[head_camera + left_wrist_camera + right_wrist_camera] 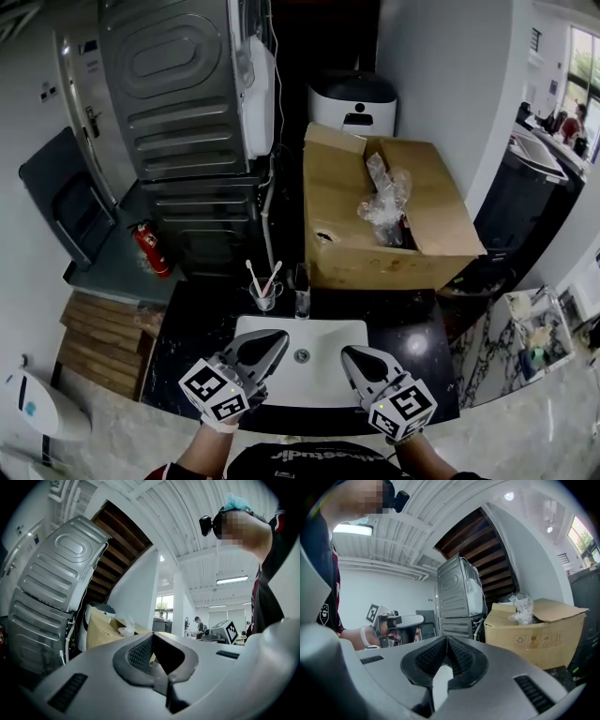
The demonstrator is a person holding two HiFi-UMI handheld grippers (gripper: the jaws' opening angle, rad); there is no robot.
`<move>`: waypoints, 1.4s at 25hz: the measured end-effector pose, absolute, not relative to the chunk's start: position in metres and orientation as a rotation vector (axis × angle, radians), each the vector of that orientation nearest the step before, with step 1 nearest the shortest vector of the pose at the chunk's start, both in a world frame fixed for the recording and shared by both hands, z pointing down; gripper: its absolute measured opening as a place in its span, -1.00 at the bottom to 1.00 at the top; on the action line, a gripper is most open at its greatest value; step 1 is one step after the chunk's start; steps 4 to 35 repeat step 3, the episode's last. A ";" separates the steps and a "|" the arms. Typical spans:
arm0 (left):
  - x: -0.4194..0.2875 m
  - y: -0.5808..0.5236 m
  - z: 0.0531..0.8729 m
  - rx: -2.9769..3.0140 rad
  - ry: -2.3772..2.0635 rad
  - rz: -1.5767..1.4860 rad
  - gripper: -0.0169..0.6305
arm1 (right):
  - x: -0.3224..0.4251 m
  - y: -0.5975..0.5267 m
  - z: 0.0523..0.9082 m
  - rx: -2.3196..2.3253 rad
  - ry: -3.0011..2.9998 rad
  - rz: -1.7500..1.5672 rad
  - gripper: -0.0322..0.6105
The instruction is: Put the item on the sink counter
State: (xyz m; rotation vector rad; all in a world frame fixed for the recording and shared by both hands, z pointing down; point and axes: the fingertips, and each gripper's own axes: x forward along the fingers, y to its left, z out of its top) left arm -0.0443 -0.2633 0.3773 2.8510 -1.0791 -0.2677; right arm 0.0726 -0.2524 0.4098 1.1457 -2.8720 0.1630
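Cup [265, 298] with two toothbrushes [262, 277] in it is the only loose thing you can see on the dark sink counter [187, 342]. It stands upright just behind the back left corner of the white basin [309, 370], so if it is the item, it already sits where the task wants it. The other candidate is whatever lies under the crumpled clear plastic [386, 202] in the open cardboard box [375, 248] behind the counter, and these views don't settle which it is. The cup looks like clear glass or hard plastic: light, stiff, slick-walled and a little top-heavy with the brushes leaning out. You would take it low across the wall, never by the brushes. The plastic bundle looks soft and crinkly, likely to sag and slip, so pinch a gathered fold, since the thing inside is hidden. Your left gripper [283, 336] and right gripper [346, 353] hang side by side over the basin, each with its jaws pressed together on nothing.
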 end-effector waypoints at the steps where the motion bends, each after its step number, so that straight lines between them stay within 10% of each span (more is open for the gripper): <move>1: -0.044 -0.264 0.377 2.851 -1.079 -0.267 -0.90 | 0.073 -0.253 0.409 1.147 -2.872 0.160 -0.78; 35: -0.043 -0.264 0.377 2.852 -1.078 -0.265 -0.90 | 0.074 -0.255 0.408 1.149 -2.869 0.159 -0.78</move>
